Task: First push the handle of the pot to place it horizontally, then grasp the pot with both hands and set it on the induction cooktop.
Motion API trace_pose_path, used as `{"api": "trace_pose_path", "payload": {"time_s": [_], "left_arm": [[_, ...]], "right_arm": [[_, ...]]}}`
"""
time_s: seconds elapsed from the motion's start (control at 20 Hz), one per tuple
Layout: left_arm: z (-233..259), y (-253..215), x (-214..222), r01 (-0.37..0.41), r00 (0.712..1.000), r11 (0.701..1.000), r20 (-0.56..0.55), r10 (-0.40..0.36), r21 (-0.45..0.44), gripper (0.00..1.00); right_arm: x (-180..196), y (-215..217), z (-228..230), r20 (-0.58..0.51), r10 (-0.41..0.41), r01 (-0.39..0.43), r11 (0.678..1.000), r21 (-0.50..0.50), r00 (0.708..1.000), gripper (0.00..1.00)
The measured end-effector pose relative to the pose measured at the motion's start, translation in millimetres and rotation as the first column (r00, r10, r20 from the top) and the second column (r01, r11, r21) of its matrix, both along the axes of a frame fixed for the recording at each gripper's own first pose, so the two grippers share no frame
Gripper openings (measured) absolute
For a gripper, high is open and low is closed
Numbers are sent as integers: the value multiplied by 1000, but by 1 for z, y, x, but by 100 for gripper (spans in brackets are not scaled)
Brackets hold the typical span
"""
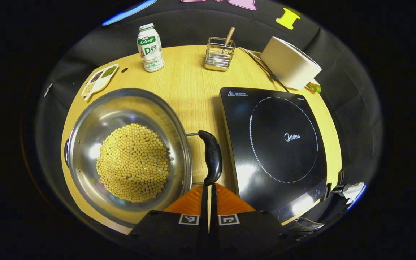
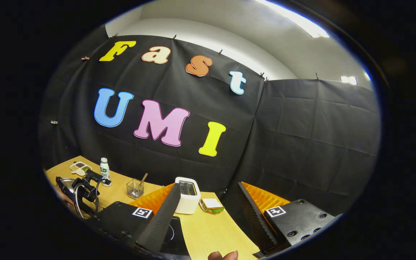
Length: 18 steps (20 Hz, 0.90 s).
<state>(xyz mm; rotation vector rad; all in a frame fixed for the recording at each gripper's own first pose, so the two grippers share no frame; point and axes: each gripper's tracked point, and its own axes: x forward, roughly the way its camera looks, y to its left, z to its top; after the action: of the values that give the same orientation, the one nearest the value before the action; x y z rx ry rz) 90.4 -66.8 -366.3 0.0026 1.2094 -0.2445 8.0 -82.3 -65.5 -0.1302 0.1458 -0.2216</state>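
1. Just ahead of the left gripper (image 1: pixel 208 187), whose fingers are drawn narrow with only a slit between them, the pot's black handle (image 1: pixel 212 157) stands at the fingertips; whether they touch it I cannot tell.
2. To the left of those fingers sits the steel pot (image 1: pixel 85 122), with yellow beans (image 1: pixel 133 162) in it, on the wooden table (image 1: pixel 190 83).
3. To their right lies the black induction cooktop (image 1: pixel 280 144), beside the pot and not under it.
4. Beyond them stand a bottle (image 1: pixel 150 47), a wire basket (image 1: pixel 219 54) and a white toaster (image 1: pixel 289 63).
5. The right gripper (image 2: pixel 208 202) is raised above the table, fingers spread wide, holding nothing; between them appear the toaster and a sandwich (image 2: pixel 211 205).
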Motion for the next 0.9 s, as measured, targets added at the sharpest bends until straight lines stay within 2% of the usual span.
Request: {"api": "trace_pose_path", "payload": {"time_s": [0.35, 0.5, 0.65, 0.85, 0.9], "left_arm": [[7, -3, -2, 22, 1000, 999, 19, -22, -43, 5], [28, 7, -3, 54, 994, 998, 101, -52, -20, 5], [57, 33, 3, 61, 968, 997, 241, -68, 37, 5], [101, 67, 7, 30, 923, 999, 383, -20, -20, 7], [110, 79, 7, 18, 911, 999, 411, -3, -33, 10]], "right_arm": [[-6, 6, -13, -25, -26, 26, 999, 20, 999, 98], [-4, 20, -11, -25, -3, 4, 1000, 25, 1000, 98], [1, 41, -9, -23, 39, -38, 999, 28, 999, 98], [8, 75, -9, -22, 108, -107, 993, 40, 994, 98], [11, 84, -10, -24, 127, -126, 991, 43, 992, 98]]}}
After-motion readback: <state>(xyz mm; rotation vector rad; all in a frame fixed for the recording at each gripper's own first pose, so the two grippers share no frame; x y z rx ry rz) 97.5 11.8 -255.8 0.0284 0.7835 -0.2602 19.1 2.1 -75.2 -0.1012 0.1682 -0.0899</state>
